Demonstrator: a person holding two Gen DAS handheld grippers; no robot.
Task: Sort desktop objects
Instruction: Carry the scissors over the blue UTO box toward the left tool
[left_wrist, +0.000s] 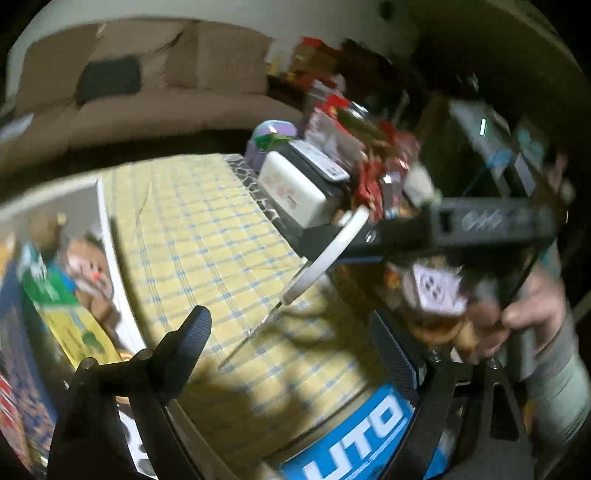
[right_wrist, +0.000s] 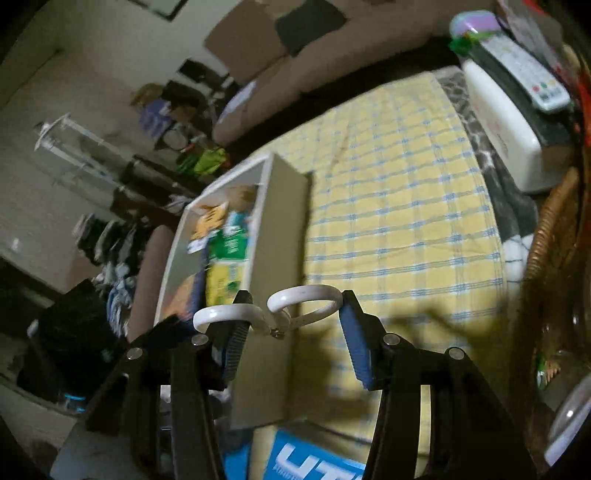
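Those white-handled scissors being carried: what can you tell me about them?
The scissors have two glossy white loop handles, plastic by the look, and thin metal blades that seem closed, ending in a narrow point. The right hand-held gripper clamps them by the handles, one loop against each finger. The left wrist view shows them lifted above the yellow checked cloth, blades slanting down toward it. Nothing else touches them.

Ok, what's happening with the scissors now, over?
Right tongs shut on scissors, lifted over yellow cloth. Left tongs open, empty. Nothing blocking.
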